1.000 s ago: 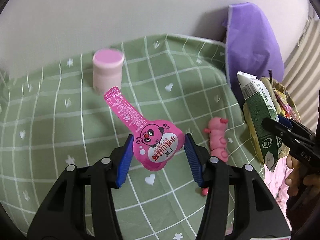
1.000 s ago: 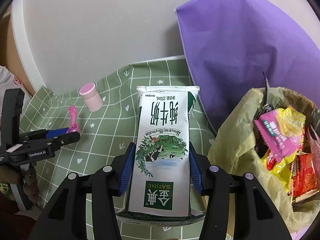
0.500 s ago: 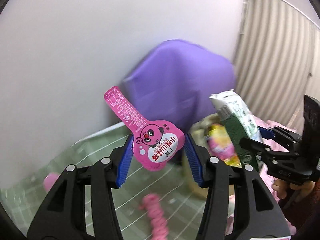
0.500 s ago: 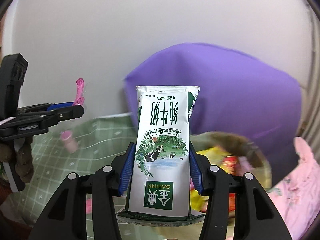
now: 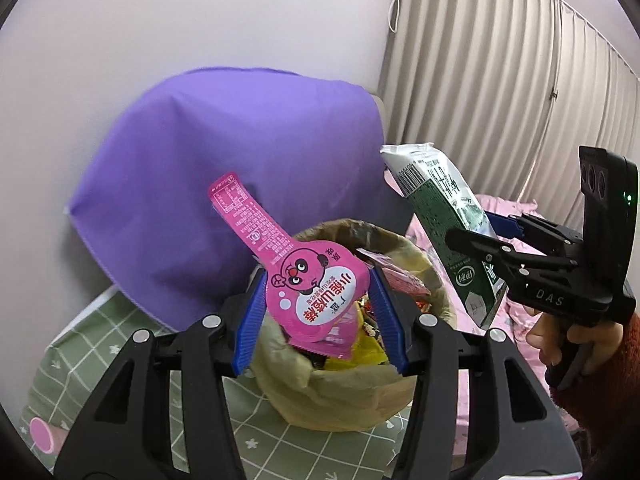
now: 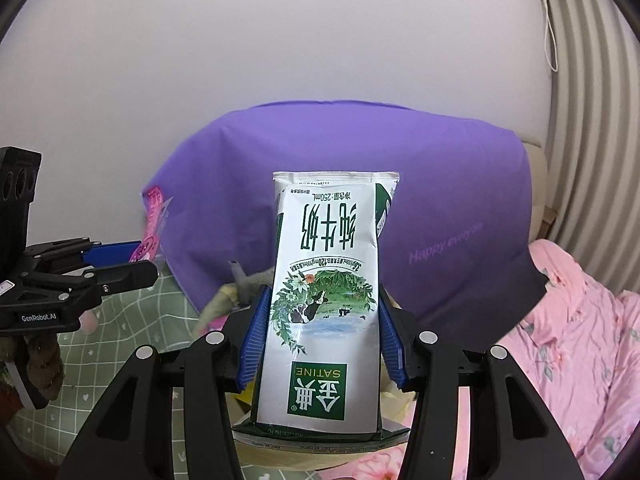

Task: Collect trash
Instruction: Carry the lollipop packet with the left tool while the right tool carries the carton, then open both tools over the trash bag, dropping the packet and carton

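Clamping the pink wrapper (image 5: 316, 300) in the left gripper (image 5: 320, 312), directly above the lined trash bin (image 5: 332, 396) — handle slanting up and away. Pinching the milk carton (image 6: 324, 300) upright in the right gripper (image 6: 322, 336), off toward the bin's far rim — left hand sitting nearer the drop.

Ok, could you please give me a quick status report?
Left gripper shut on pink wrapper. Right gripper shut on milk carton. Both near trash bag; nothing blocking.

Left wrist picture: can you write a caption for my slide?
Left gripper holds a pink wrapper above the full trash bag.
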### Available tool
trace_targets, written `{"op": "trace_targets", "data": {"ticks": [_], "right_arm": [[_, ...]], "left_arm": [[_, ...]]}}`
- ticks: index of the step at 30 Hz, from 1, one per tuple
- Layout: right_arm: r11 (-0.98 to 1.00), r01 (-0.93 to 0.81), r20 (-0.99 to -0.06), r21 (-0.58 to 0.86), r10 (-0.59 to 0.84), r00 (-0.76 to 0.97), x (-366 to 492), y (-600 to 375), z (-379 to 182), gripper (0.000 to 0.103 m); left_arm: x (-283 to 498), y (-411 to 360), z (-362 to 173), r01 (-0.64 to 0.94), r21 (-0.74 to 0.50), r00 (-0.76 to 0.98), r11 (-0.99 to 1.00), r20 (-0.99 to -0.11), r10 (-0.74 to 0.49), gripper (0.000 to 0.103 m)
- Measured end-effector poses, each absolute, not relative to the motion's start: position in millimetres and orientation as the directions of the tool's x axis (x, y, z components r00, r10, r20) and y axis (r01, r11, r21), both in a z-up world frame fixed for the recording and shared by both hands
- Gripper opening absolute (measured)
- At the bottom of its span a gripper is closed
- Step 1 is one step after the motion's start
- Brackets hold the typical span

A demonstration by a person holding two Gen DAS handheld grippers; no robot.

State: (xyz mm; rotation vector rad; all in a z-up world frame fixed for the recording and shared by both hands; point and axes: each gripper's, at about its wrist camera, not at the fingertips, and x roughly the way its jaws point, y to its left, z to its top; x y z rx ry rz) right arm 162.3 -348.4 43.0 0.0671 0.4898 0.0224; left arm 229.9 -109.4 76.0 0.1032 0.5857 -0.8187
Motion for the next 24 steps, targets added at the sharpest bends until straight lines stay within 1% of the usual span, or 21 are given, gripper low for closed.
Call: {"op": "trace_targets", "data": {"ticks": [5,14,19,24], "right_arm": [[0.996,-0.006,-0.498,0.094,0.052,0.865,180.2,-359.2,28.3,0.047],[0.985,-0.043,-0.563,0.165,0.130,0.816,213.9,-358.0,-1.7,0.047],[0.980,-0.046,-0.607,0.195,0.157,0.779,227.3,-354.2,-26.9,0.047],[0.979,-0.048,-0.617,0.198,0.163,0.770,229.1,-352.7,-36.2,0.047]], "left_arm": [[245.4,-117.4,63.6,0.714,-0.167,0.501,0.680,-0.556,-0.663,0.048],[270.0,-125.0,42.6,0.723,-0.252,0.409,0.644,-0.594,-0.693,0.048],[280.8,-141.4,24.7,0.744,-0.271,0.347,0.610,-0.624,-0.701,0.048],[294.1,-160.5,1.0,0.757,-0.281,0.289,0.590,-0.666,-0.688,0.048]]}}
